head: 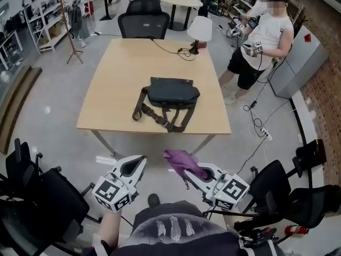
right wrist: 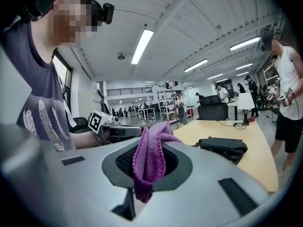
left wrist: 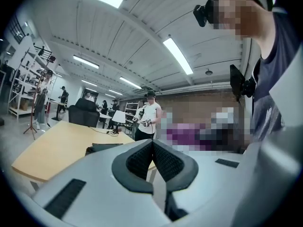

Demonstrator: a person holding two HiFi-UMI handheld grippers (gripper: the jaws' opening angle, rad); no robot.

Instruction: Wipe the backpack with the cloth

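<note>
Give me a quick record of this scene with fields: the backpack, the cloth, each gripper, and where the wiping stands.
backpack: dark, lying flat near the middle of the table, straps trailing toward the near edge
cloth: purple, bunched, hanging out of the jaws that grip it
left gripper: jaws together, nothing between them
right gripper: shut on the cloth, held short of the table's near edge
wiping: not yet begun; cloth is apart from the backpack

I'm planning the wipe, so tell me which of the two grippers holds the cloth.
The right gripper: its jaws are shut on the purple cloth, while the left gripper is shut and empty.
</note>
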